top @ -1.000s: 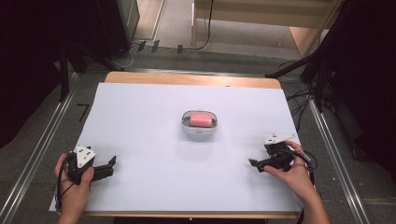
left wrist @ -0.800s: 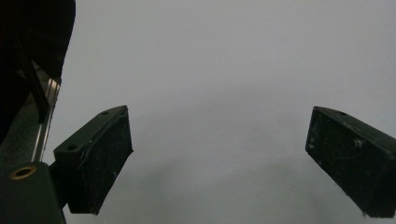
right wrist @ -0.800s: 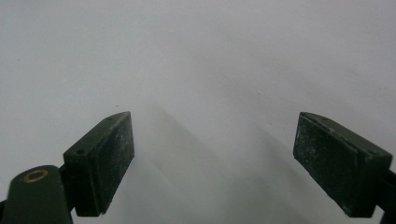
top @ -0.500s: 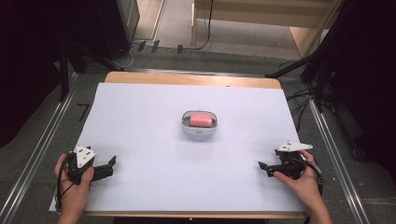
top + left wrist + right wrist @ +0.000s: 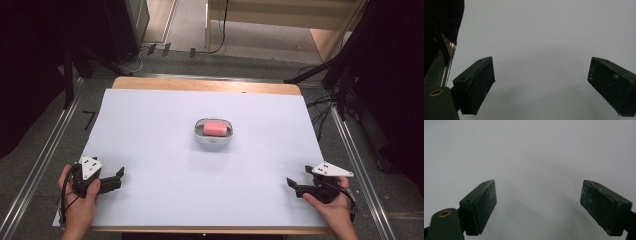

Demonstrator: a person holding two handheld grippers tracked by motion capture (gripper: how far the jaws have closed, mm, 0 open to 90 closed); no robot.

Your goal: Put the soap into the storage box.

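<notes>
**Still at the table's near edge: the soap dish is untouched**

Evidently no contact is yet made. The small white oval dish with a pink soap-like block inside [image 5: 214, 131] stands alone near the middle of the white sheet covering the wooden table [image 5: 150, 125], and both tools are held well apart from it at the near corners.

The black two-jaw right gripper [image 5: 290, 183] is held low at the near right corner; its jaws have just been closing a little, yet in the right gripper view they are seen standing wide with nothing but bare sheet between them. The black two-jaw left gripper [image 5: 120, 173] is held at the near left corner, its jaws likewise spread wide over bare sheet.

The step in hand is judged to be a rest or start pose ahead of an approach. The next move calls for one gripper to be carried forward and inward to the dish. Whether a clear lid covers the dish cannot be told from the high view; it is perhaps open.
</notes>
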